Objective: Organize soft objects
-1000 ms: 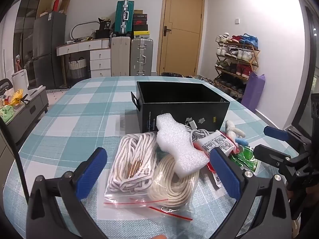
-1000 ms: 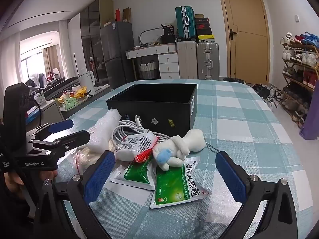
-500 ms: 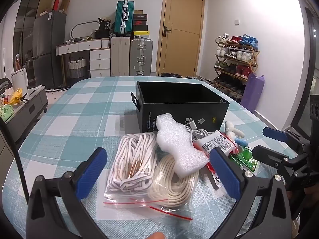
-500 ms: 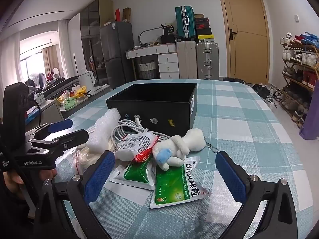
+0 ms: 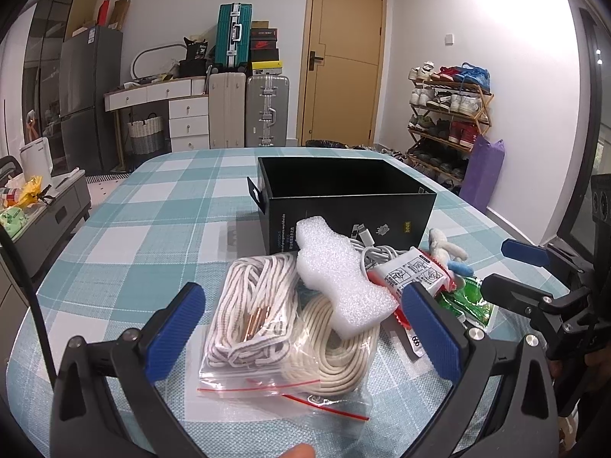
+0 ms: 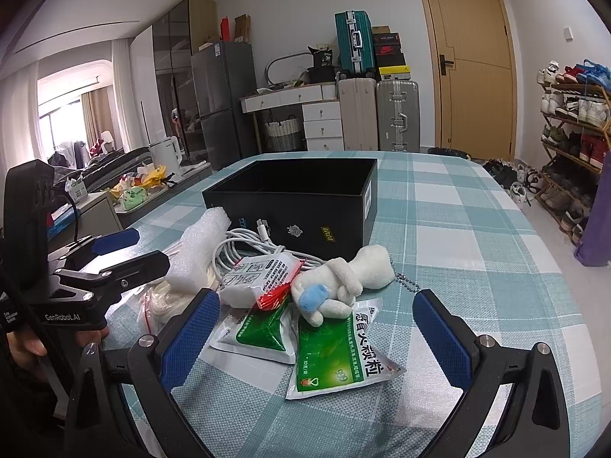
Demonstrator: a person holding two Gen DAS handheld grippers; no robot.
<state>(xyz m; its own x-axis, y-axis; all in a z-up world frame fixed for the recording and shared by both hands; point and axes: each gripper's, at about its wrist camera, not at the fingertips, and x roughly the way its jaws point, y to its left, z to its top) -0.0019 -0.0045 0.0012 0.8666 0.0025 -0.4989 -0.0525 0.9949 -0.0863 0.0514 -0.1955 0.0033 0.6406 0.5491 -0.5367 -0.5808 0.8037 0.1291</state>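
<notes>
An open black box (image 5: 343, 191) (image 6: 305, 194) stands mid-table. In front of it lies a heap: two bagged rope coils (image 5: 256, 305), a white foam piece (image 5: 340, 274) (image 6: 198, 244), a white charging cable (image 6: 244, 244), a white-and-red packet (image 6: 263, 274), a white plush toy (image 6: 343, 282) and green sachets (image 6: 336, 347). My left gripper (image 5: 305, 328) hovers open just short of the rope bags. My right gripper (image 6: 317, 332) hovers open before the plush and sachets. Each gripper shows in the other's view, the right gripper (image 5: 523, 267) on the right and the left gripper (image 6: 126, 248) on the left.
The table wears a teal checked cloth (image 5: 152, 206). Behind it are suitcases (image 5: 248, 110), a white drawer desk (image 5: 164, 107), a wooden door (image 5: 343, 61) and a shoe rack (image 5: 446, 114). A low cabinet (image 5: 46, 210) with bags stands at the left.
</notes>
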